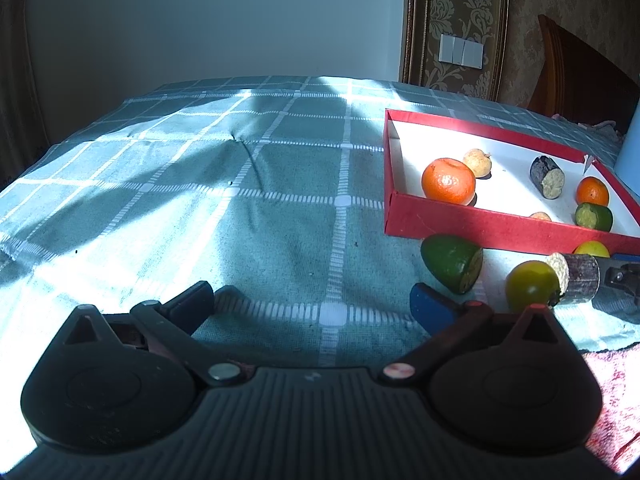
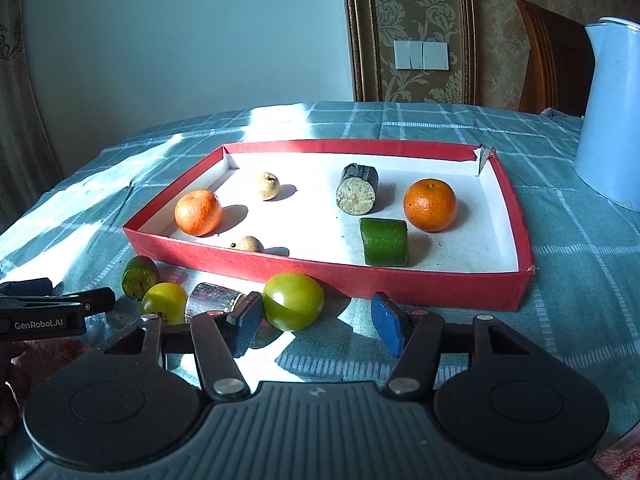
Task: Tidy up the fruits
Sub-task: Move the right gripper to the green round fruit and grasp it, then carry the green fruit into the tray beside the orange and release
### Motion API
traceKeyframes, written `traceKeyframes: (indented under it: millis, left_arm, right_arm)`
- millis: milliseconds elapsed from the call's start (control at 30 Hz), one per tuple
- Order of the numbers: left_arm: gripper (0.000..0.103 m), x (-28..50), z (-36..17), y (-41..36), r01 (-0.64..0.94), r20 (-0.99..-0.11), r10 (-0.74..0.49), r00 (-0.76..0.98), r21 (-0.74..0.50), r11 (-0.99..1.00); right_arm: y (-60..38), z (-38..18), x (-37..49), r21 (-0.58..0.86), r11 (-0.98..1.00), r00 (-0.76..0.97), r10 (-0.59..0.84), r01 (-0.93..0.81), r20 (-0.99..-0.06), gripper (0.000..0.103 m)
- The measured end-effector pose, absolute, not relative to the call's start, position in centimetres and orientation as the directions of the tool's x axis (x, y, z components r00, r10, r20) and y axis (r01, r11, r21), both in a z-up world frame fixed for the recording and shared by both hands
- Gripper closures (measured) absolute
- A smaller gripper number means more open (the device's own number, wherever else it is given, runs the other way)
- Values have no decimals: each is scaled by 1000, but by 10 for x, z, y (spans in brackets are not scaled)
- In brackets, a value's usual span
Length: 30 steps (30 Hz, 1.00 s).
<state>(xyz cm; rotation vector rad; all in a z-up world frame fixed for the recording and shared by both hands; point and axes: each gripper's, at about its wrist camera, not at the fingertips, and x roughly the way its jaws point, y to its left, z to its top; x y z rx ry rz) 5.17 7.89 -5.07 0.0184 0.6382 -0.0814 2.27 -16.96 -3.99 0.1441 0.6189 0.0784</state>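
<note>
Right gripper released, green tomato framed between its pads, untouched | left gripper spread wide over bare surface | red tray at 12 o'clock, fully seen only in right view | kettle at 2 o'clock there.

A home dining room is showing here — damask wallpaper framing a bank of light switches, a wooden chair standing behind the checked tablecloth, a curtain hanging left.
</note>
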Motion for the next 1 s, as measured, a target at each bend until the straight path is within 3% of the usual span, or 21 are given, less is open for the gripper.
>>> traceKeyframes:
  millis: [300,367,433,1000]
  left_arm:
    - [0,52,-51,79,82,-596,-70,800,-8,997]
    - [0,52,-51,79,82,-596,-70,800,-8,997]
    - [0,52,-51,79,82,-596,-70,800,-8,997]
    - [0,52,-51,79,82,-596,-70,800,-7,997]
  right_arm:
    - [-157,-44,33,128,991,807,104,-36,-581,53]
    - [-156,-45,32,105,994,812,86,-31,-578,58]
    - [-157,-45,31,114,993,811,96,-37,-577,69]
    - [-186,-38,-2,102,995,838,39,20,-544,69]
